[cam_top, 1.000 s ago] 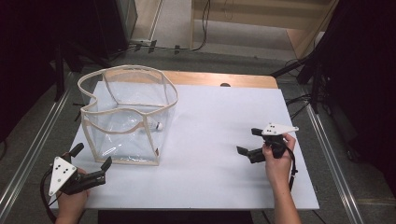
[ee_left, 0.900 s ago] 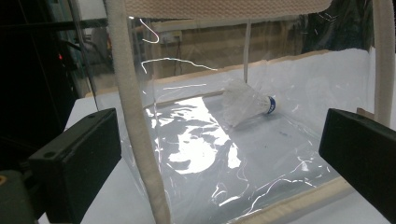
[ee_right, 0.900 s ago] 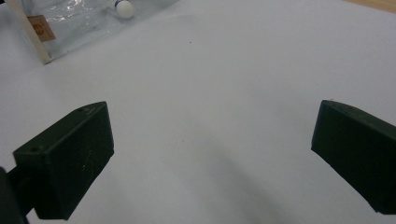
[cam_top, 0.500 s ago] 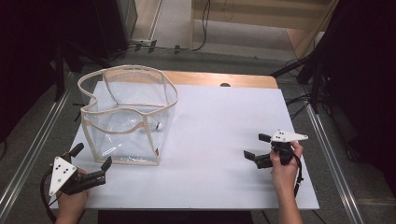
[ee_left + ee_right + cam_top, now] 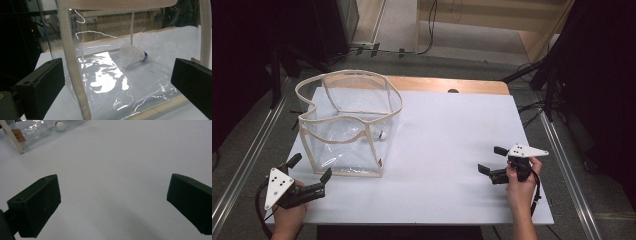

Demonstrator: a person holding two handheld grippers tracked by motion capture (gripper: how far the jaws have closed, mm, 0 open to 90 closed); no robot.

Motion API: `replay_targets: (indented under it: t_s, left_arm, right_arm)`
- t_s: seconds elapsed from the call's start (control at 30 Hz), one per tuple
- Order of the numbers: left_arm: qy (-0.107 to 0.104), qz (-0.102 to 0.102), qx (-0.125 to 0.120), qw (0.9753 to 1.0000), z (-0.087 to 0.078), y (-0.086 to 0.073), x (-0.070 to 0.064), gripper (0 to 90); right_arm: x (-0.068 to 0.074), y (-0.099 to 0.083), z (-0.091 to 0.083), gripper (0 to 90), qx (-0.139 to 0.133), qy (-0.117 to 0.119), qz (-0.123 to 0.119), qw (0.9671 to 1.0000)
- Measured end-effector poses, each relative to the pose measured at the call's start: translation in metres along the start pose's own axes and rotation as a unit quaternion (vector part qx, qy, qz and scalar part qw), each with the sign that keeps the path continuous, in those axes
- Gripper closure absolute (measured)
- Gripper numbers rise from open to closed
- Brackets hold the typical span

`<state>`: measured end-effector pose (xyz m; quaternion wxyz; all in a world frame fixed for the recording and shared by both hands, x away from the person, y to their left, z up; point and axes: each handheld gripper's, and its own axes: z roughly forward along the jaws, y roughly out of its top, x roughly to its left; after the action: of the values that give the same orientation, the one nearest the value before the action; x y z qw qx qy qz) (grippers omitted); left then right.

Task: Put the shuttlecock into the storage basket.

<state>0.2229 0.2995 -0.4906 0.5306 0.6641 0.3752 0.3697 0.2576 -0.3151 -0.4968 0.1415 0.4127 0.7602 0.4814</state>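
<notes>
A clear plastic bag (image 5: 343, 131) with beige fabric trim stands open-topped on the left of the white table (image 5: 442, 130). A white shuttlecock (image 5: 380, 134) lies on its side inside it, its cork toward the right wall. My left gripper (image 5: 311, 168) is open at the near left corner, its jaws just short of the bag's near wall. In the left gripper view the shuttlecock (image 5: 132, 56) shows through the plastic behind a trimmed edge (image 5: 72, 65). My right gripper (image 5: 490, 159) is open near the right front edge, empty, over bare table. The right gripper view has the bag's corner (image 5: 18, 136) far off.
A wooden strip (image 5: 447, 85) runs along the table's far edge. Metal rails (image 5: 562, 150) flank both sides, with dark stands and cables beyond. The white surface between the bag and the right gripper is wide and flat.
My right gripper has drawn back toward the near edge and slightly right, still open. The left gripper, bag and shuttlecock have not moved.
</notes>
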Motion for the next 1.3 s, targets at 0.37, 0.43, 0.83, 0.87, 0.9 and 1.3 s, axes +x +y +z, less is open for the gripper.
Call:
replay_targets:
  t_s: [0.37, 0.43, 0.83, 0.87, 0.9, 1.3]
  left_arm:
    - [0.0, 0.0, 0.0, 1.0, 0.0, 0.0, 0.0, 0.0]
    - [0.0, 0.001, 0.0, 1.0, 0.0, 0.0, 0.0, 0.0]
    - [0.0, 0.0, 0.0, 1.0, 0.0, 0.0, 0.0, 0.0]
    - [-0.001, 0.0, 0.0, 1.0, 0.0, 0.0, 0.0, 0.0]
    - [-0.001, 0.0, 0.0, 1.0, 0.0, 0.0, 0.0, 0.0]
    - [-0.001, -0.002, 0.0, 1.0, 0.0, 0.0, 0.0, 0.0]
  right_arm:
    - [-0.005, -0.012, -0.009, 0.0, -0.018, -0.008, 0.015, 0.9997]
    - [-0.006, -0.013, -0.011, 0.0, -0.02, -0.01, 0.016, 0.9996]
    - [-0.01, -0.022, -0.022, 0.0, -0.04, -0.015, 0.024, 0.9988]
    - [-0.01, -0.023, -0.022, 0.0, -0.041, -0.015, 0.023, 0.9988]
    - [-0.01, -0.023, -0.022, 0.0, -0.042, -0.015, 0.021, 0.9988]
    - [-0.01, -0.025, -0.023, 0.0, -0.05, -0.018, 0.024, 0.9983]
